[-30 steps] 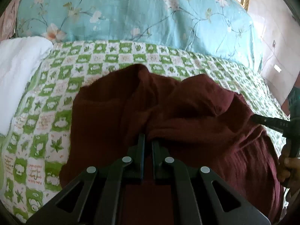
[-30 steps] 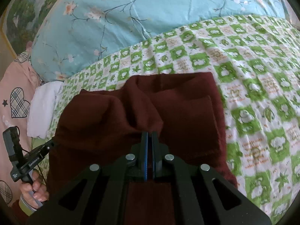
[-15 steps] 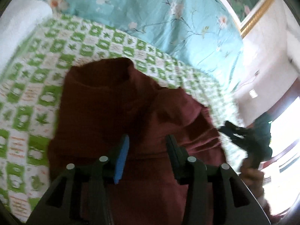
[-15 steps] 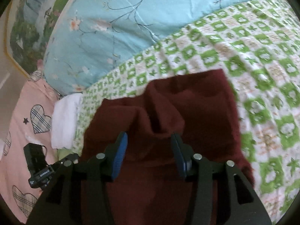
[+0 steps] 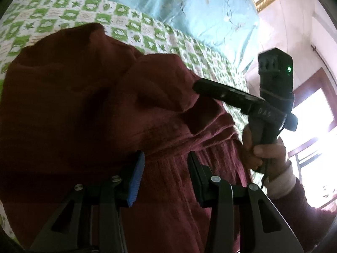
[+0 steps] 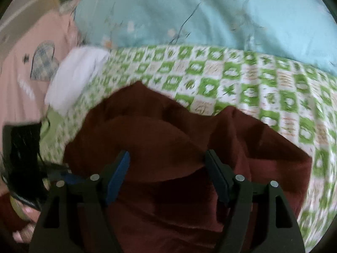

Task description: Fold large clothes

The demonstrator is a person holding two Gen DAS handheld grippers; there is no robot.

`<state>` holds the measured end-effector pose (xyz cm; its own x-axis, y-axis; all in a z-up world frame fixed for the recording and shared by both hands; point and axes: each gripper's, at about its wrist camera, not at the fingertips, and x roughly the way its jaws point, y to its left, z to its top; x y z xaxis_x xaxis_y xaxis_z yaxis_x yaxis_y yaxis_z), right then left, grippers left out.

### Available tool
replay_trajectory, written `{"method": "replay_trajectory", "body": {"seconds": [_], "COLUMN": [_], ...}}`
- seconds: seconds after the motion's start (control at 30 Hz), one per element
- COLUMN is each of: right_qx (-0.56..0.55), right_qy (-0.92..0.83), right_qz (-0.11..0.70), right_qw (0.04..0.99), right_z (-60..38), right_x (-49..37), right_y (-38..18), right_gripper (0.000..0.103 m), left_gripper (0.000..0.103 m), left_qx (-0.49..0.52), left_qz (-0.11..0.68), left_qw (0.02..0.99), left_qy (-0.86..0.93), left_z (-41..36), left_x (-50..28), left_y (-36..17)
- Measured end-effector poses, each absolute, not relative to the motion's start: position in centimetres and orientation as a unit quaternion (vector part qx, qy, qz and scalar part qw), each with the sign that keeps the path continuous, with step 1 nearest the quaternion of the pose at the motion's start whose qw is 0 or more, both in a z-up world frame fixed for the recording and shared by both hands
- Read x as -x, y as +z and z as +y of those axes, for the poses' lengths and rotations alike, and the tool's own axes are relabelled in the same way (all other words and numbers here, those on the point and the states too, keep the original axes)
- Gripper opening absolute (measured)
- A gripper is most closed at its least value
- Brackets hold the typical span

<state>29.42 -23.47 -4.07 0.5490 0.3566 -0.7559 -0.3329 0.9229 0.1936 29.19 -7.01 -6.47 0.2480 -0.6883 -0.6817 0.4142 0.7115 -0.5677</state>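
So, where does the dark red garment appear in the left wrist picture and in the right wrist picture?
Left wrist view: the dark red garment fills the centre and left, bunched, reaching under the left gripper.
Right wrist view: it fills the lower centre, behind the right gripper, whose jaws are opening.
Shared landmark: the green checked bedspread.

Left gripper (image 5: 166,158): black fingers, blue pad, silver screws. Right gripper (image 6: 167,158): same build. Sleeve (image 5: 294,198): maroon, pale cuff.
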Motion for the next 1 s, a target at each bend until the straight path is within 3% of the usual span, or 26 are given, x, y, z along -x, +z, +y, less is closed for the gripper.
{"method": "replay_trajectory", "body": {"seconds": [0.2, 0.23, 0.27, 0.3, 0.33, 0.5, 0.6, 0.63, 0.67, 0.73, 0.87, 1.0], "right_qx": [0.062, 0.062, 0.057, 0.045, 0.036, -0.086, -0.176, -0.212, -0.234, -0.279, -0.239, -0.218], "right_qy": [0.194, 0.19, 0.189, 0.186, 0.18, 0.196, 0.195, 0.201, 0.202, 0.198, 0.101, 0.04], "right_qz": [0.441, 0.437, 0.439, 0.444, 0.437, 0.373, 0.373, 0.389, 0.398, 0.396, 0.385, 0.425], "right_qw": [0.874, 0.877, 0.876, 0.875, 0.88, 0.903, 0.89, 0.874, 0.863, 0.852, 0.886, 0.877], "right_z": [-21.8, -21.9, -22.0, -22.2, -22.5, -25.8, -28.2, -28.9, -29.2, -30.0, -31.0, -31.8], "right_x": [-29.9, -29.9, -30.0, -30.1, -29.9, -26.8, -25.7, -25.7, -25.7, -25.3, -24.1, -24.5], "right_y": [-5.7, -5.6, -5.5, -5.4, -5.0, -1.1, -1.3, -1.9, -2.5, -3.3, -3.1, -4.9], "right_gripper": [0.077, 0.064, 0.027, 0.008, 0.0, 0.0, 0.002, 0.016, 0.047, 0.074, 0.074, 0.074], "left_gripper": [0.043, 0.043, 0.043, 0.043, 0.042, 0.042, 0.046, 0.047, 0.051, 0.057, 0.058, 0.061], "left_qx": [0.136, 0.139, 0.143, 0.147, 0.152, 0.184, 0.208, 0.209, 0.213, 0.23, 0.231, 0.206], "left_qz": [0.509, 0.51, 0.51, 0.51, 0.509, 0.471, 0.46, 0.459, 0.458, 0.46, 0.444, 0.431], "left_qw": [0.769, 0.768, 0.769, 0.768, 0.769, 0.796, 0.795, 0.797, 0.796, 0.789, 0.816, 0.842], "left_qy": [-0.363, -0.361, -0.358, -0.357, -0.356, -0.333, -0.335, -0.333, -0.333, -0.337, -0.287, -0.25], "left_z": [-7.3, -7.3, -7.2, -7.1, -7.0, -4.9, -3.3, -2.9, -2.4, -1.6, 1.4, 2.3], "left_x": [-30.3, -30.6, -30.8, -31.1, -31.3, -32.5, -32.0, -31.8, -31.3, -30.6, -29.2, -30.2], "left_y": [-7.1, -7.2, -7.4, -7.5, -7.4, -5.4, -4.6, -4.5, -4.4, -4.6, -3.7, -3.0]}}
